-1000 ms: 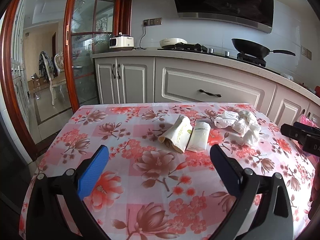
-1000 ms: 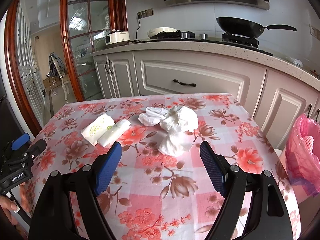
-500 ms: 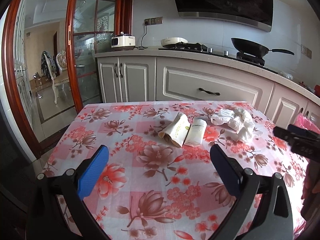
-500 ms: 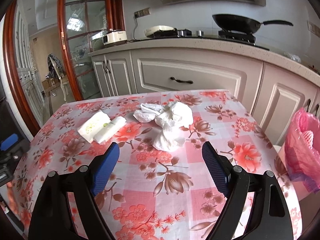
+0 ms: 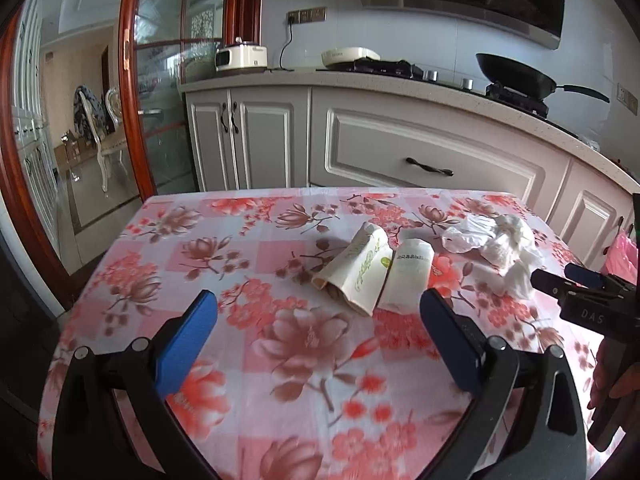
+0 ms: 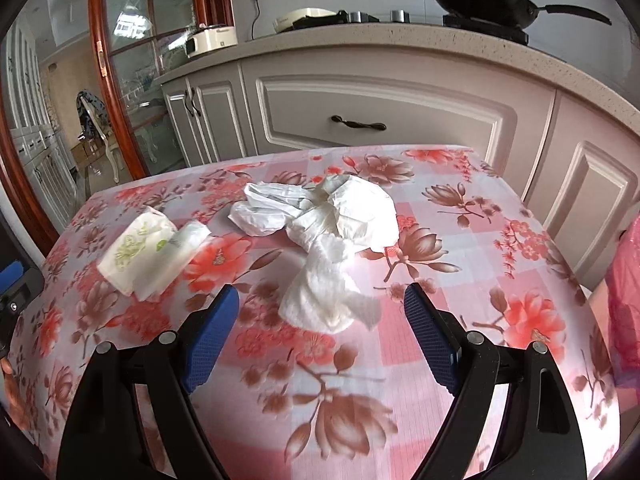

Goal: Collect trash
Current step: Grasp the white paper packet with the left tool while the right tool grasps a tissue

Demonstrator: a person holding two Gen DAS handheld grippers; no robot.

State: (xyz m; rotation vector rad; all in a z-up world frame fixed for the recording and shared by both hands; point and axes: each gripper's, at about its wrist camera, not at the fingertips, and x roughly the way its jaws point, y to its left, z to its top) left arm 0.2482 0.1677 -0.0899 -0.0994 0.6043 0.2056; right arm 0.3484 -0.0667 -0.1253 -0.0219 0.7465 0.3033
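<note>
A heap of crumpled white tissue paper lies toward the far right part of the table, which is covered in a pink floral cloth, its near tail just ahead of the right claw. That claw hangs spread wide above the cloth with nothing between its blue pads. Left of the heap, two pale rolled paper wrappers rest side by side near the table's middle, touching each other and standing apart from the tissue. The left claw, also wide open and empty, points at them from the near edge. A pink plastic rubbish bag hangs just off the table's right edge.

The step in hand appears to be the first pickup, with all the rubbish on the cloth. To do it well, the right claw would likely need to drop over the thick middle of the heap, not the thin near tail, since loose tissue tears or trails. Closing low but short of the cloth should avoid pinching the tablecloth. The wrappers, being light and round, may roll if nudged sideways.
</note>
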